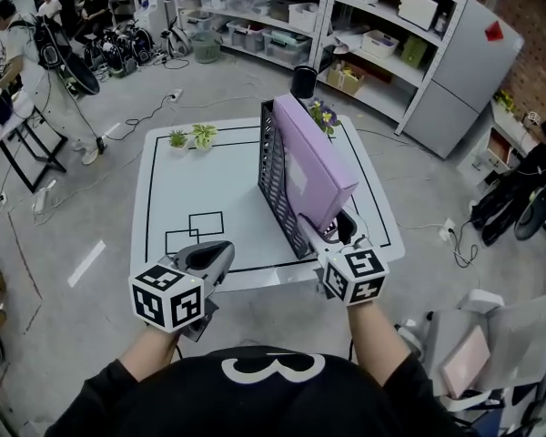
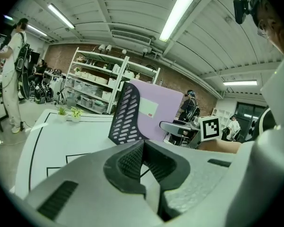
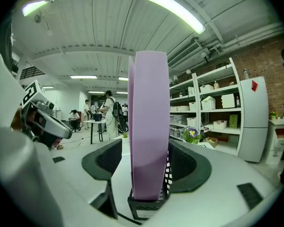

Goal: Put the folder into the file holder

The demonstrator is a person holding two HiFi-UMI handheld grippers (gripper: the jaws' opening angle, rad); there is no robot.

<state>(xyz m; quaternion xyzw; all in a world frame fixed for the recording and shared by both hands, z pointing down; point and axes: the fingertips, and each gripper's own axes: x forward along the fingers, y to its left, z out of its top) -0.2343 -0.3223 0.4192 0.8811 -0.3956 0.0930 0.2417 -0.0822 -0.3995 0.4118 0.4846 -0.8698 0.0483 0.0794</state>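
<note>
**Head view:** a purple folder (image 1: 314, 157) is being held upright in a black mesh file holder (image 1: 275, 176), which is standing on the right part of a white table (image 1: 177, 198). The right gripper (image 1: 338, 233) is being held at the folder's near edge. The left gripper (image 1: 205, 258) is hovering over the table's near-left edge. Shelves (image 1: 346, 16) with boxes are lining the far wall.

**Left gripper view:** its fingers (image 2: 128, 162) are being pressed together with nothing between them. Holder and folder are being seen beyond, across the table.

**Right gripper view:** the fingers (image 3: 106, 160) are being held wide apart on either side of the folder, without pressing it. The folder's foot is being hidden by the holder's near wall.
</note>
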